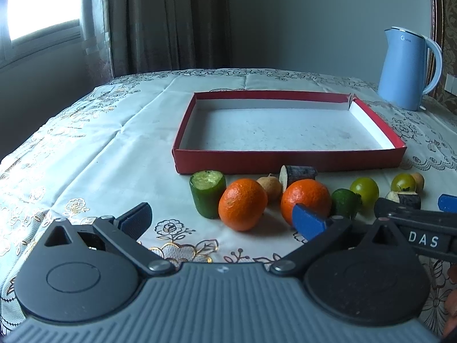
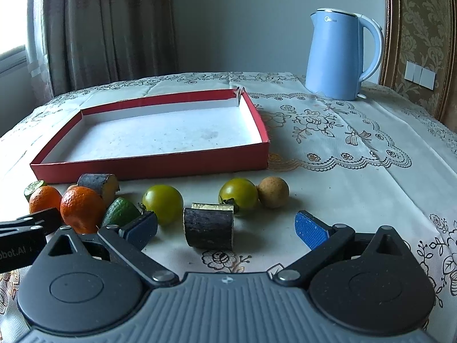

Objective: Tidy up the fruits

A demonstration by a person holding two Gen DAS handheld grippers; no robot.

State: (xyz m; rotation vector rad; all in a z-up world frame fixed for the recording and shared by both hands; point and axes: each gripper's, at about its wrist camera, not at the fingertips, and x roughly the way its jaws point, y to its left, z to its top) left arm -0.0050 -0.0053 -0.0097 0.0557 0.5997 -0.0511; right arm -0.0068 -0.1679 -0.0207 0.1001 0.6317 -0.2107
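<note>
So far nothing is sorted: the red box (image 1: 288, 160) at frame centre lies empty, fruit pieces (image 2: 82, 208) wait below it, left gripper (image 1: 225, 218) and right gripper (image 2: 227, 227) both spread, holding nothing.

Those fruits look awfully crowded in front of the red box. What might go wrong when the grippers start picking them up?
The two oranges sit packed among other pieces, so the open left gripper may nudge neighbours. Round green tomatoes might roll across the tablecloth. The red box is light cardboard with a torn corner and may slide if bumped.
</note>
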